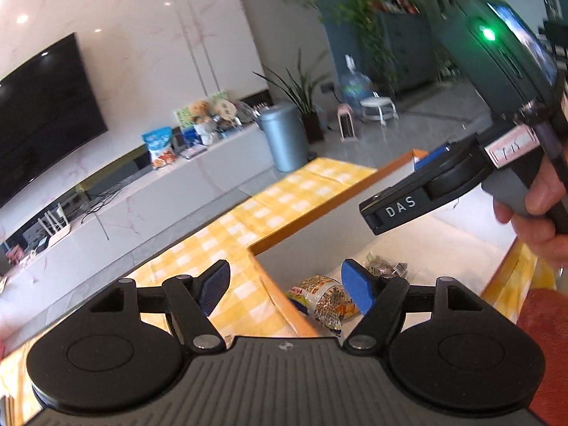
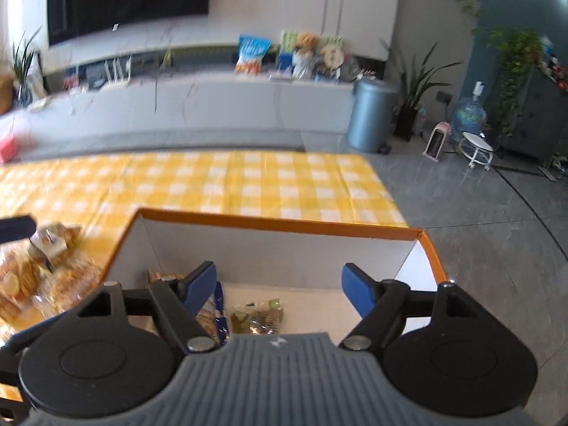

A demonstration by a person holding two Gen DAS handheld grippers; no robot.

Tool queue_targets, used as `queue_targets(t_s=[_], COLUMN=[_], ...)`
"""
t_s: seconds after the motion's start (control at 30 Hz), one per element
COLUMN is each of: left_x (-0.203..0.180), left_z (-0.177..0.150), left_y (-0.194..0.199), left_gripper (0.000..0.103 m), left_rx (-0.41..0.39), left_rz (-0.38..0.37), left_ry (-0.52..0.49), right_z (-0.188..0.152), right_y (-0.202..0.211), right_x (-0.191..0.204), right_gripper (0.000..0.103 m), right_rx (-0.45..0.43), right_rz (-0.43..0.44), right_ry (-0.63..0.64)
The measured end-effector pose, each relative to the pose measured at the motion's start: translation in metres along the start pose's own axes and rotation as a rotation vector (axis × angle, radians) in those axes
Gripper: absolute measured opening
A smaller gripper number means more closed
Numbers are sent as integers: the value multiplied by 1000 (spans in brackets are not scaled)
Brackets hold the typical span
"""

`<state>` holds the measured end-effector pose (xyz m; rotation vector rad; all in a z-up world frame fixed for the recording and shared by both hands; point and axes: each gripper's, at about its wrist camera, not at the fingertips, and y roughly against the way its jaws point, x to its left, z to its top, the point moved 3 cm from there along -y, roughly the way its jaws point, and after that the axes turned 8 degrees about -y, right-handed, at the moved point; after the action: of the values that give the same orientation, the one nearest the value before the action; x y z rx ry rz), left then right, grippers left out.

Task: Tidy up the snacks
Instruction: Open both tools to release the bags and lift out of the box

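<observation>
An orange-rimmed white box (image 2: 284,225) stands on the yellow checked tablecloth. Inside lie a biscuit packet (image 2: 209,314) and a small dark wrapped snack (image 2: 257,317). My right gripper (image 2: 278,291) is open and empty above the box. Several loose snack packets (image 2: 35,277) lie on the cloth left of the box. In the left wrist view, my left gripper (image 1: 284,287) is open and empty over the box's near corner (image 1: 269,280), with a biscuit packet (image 1: 321,300) and a dark snack (image 1: 385,266) below. The right gripper's body (image 1: 426,191) shows above the box.
A grey TV bench with snack bags (image 2: 252,55) and a television runs along the far wall. A blue-grey bin (image 2: 369,113), plants, a water bottle and a small stool stand on the grey floor. The table edge (image 2: 383,184) lies right of the box.
</observation>
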<state>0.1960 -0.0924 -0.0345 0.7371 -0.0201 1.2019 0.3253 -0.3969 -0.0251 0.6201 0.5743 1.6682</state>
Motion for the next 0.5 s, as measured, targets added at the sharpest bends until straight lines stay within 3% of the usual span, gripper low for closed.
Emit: queue_targets(t_s=[0.2,0.5], left_x=[12,34], left_z=[-19,-52], left_y=[34,73], left_gripper=[85,85], left_rx=[-34,-51], left_rz=[41,98], left_ry=[86,234], right_z=[-22,-59], right_y=[33,82], right_x=[9,40], right_gripper=[77,81], right_rx=[-129,-234], right_rz=[-34,2], right_ry=[-45,-57])
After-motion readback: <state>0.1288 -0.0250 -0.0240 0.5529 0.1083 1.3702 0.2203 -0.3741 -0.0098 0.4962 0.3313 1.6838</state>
